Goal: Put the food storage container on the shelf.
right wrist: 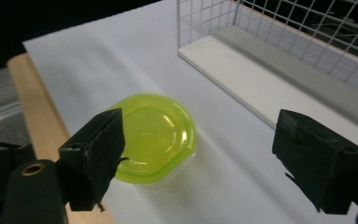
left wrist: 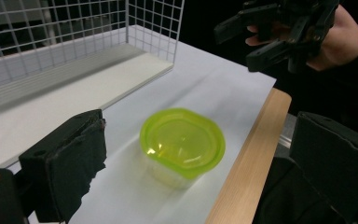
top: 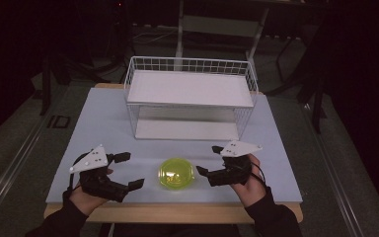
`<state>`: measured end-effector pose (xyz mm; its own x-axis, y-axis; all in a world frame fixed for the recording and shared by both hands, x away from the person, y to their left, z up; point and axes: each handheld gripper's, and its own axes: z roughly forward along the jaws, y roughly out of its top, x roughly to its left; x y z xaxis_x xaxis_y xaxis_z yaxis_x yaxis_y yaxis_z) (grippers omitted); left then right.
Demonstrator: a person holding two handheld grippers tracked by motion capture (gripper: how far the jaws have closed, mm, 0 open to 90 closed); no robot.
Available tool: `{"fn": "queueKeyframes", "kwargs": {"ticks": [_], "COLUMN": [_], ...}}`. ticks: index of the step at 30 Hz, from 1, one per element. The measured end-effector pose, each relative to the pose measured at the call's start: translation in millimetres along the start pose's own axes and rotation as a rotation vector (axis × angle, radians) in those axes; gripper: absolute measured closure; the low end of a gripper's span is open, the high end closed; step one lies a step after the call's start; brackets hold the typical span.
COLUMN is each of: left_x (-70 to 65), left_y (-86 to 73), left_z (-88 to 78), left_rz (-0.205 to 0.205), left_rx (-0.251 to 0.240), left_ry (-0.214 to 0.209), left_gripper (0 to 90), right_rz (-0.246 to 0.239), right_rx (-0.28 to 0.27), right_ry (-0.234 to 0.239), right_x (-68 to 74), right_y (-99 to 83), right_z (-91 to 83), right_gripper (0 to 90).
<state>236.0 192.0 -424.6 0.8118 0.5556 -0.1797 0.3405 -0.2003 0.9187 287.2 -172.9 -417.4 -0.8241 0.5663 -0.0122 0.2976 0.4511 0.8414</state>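
Note:
A yellow-green lidded container (top: 176, 174) sits on the white table (top: 103, 123) near its front edge, between my two grippers. To its left, my left gripper (top: 133, 169) is open, jaws pointing right at the container with a gap to it. To its right, my right gripper (top: 207, 159) is open as well, just off the container's right side and held above the table. In the left gripper view the container (left wrist: 182, 142) lies ahead between the wide black pads (left wrist: 65, 163), and the right gripper (left wrist: 235, 46) hangs beyond it. In the right gripper view the container (right wrist: 156, 133) lies low and left, partly behind the left pad (right wrist: 95, 154).
A white wire rack (top: 190, 89) with an upper and a lower shelf stands at the back middle of the table, its open front facing me. The table's wooden front edge (top: 177, 211) runs just below the container. Dark floor surrounds the table.

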Motion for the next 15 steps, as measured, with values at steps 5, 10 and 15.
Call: {"fn": "queueKeyframes", "kwargs": {"ticks": [5, 10, 15], "left_x": [-0.5, 2.0, 10.5], "left_y": [6.7, 2.1, -8.0], "left_z": [17.4, 35.4, 49.5], "left_rz": [-0.02, -0.033, -0.092], "left_rx": [0.03, 0.069, 0.11], "left_ry": [0.001, 0.028, 0.044], "left_gripper": [4.6, 5.7, 5.7], "right_rz": [-0.01, 0.084, 0.152], "right_rx": [0.017, 0.035, 0.041], "right_ry": [-0.001, 0.05, 0.077], "right_x": [3.5, 2.3, 0.6], "right_y": [4.1, 4.9, 2.4], "right_z": [5.3, 13.0, 26.4], "right_gripper": [15.3, 14.7, 13.8]}}
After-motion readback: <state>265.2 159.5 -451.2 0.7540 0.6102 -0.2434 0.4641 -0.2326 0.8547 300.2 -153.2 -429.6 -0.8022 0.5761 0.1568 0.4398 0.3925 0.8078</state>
